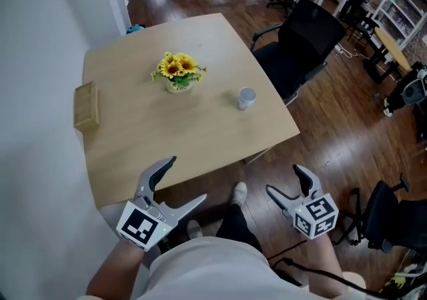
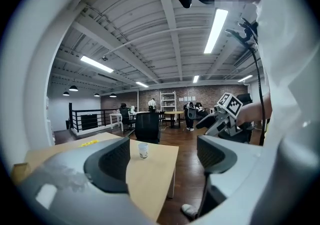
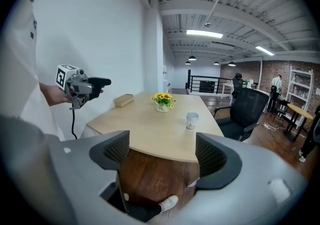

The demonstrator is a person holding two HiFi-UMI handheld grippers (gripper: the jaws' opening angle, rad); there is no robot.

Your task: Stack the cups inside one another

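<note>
Left tongs (image 1: 190, 177) and right tongs (image 1: 281, 177) gape empty before the pale desk (image 1: 180, 133), which bears one cup (image 1: 247, 98), sunflowers (image 1: 179, 69) and a wooden box (image 1: 86, 106) above dark floorboards (image 1: 333, 125).

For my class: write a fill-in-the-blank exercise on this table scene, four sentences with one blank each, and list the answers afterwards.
1. The flowers on the table are ____ in colour.
2. In the head view, the cup stands to the ____ of the flowers.
3. In the head view, the wooden box lies at the table's ____ edge.
4. The left gripper and the right gripper have ____ between their open jaws.

Missing words: yellow; right; left; nothing
</note>
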